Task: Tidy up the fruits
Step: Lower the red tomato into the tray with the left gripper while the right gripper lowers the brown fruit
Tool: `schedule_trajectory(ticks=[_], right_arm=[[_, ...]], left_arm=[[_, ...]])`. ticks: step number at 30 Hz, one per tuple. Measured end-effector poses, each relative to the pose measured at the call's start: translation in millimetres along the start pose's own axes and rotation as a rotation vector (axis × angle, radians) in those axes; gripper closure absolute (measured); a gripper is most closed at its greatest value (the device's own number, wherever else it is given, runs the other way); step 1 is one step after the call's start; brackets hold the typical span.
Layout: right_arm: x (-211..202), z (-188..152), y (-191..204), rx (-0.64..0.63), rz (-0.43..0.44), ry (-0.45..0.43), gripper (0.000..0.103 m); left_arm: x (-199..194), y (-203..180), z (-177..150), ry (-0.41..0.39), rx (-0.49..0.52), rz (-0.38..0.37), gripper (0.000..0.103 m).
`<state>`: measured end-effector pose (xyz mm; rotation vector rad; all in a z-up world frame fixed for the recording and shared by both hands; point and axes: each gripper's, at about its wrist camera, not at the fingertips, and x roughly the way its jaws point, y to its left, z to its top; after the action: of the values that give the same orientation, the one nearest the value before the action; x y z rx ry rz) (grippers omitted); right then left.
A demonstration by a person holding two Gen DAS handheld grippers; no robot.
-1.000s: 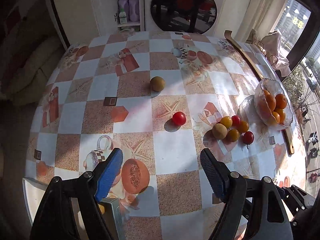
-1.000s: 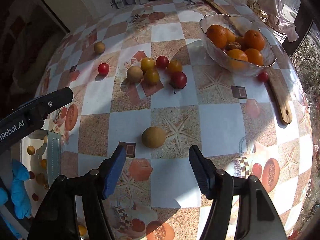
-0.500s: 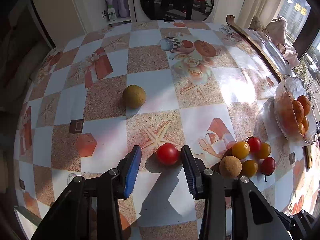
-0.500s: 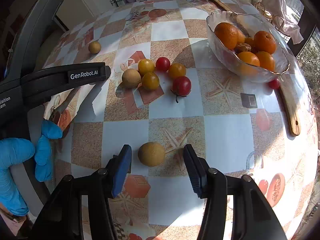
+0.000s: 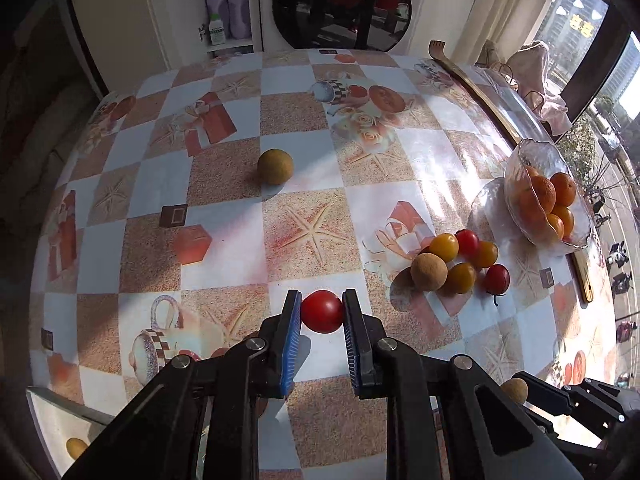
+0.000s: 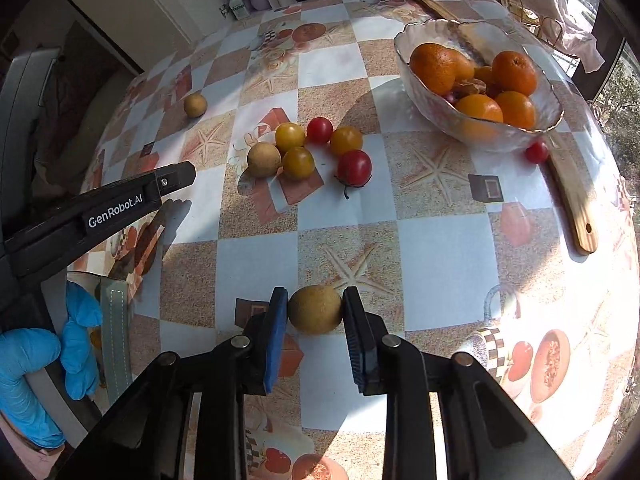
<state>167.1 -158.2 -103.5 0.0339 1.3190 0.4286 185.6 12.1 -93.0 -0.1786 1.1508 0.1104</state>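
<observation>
My left gripper [image 5: 321, 314] is shut on a red cherry tomato [image 5: 322, 311] at the tablecloth. My right gripper [image 6: 315, 310] is shut on a tan round fruit [image 6: 315, 309] on the table. A cluster of yellow and red tomatoes with one tan fruit [image 5: 460, 260] lies to the right; it also shows in the right wrist view [image 6: 308, 150]. Another tan fruit [image 5: 275, 166] lies alone farther back. A glass bowl [image 6: 424, 98] holds oranges [image 6: 514, 72].
A long wooden spoon [image 6: 572, 204] lies along the table's right edge, with a red tomato [image 6: 536, 152] beside it. A tray with small fruits [image 5: 76, 446] is at the near left corner. The left gripper's arm [image 6: 100, 212] and a blue gloved hand [image 6: 36, 364] are at the left.
Both grippers moved forward and down and closed: the left around the red tomato, the right around the tan fruit.
</observation>
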Motion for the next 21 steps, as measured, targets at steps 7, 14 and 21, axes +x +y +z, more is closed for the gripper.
schedule_trajectory(ticks=[7, 14, 21], right_arm=[[-16.7, -16.1, 10.8, -0.009, 0.033, 0.016, 0.072], [-25.3, -35.7, 50.9, -0.067, 0.084, 0.048, 0.072], [-18.6, -56.1, 118.5, -0.193, 0.141, 0.102, 0.072]], left_arm=[[-55.3, 27.9, -35.6, -0.04, -0.042, -0.005, 0.081], [-102.6, 77.7, -91.3, -0.027, -0.12, 0.053, 0.081], [-125.8, 119.1, -163.1, 0.054, -0.187, 0.116, 0.081]])
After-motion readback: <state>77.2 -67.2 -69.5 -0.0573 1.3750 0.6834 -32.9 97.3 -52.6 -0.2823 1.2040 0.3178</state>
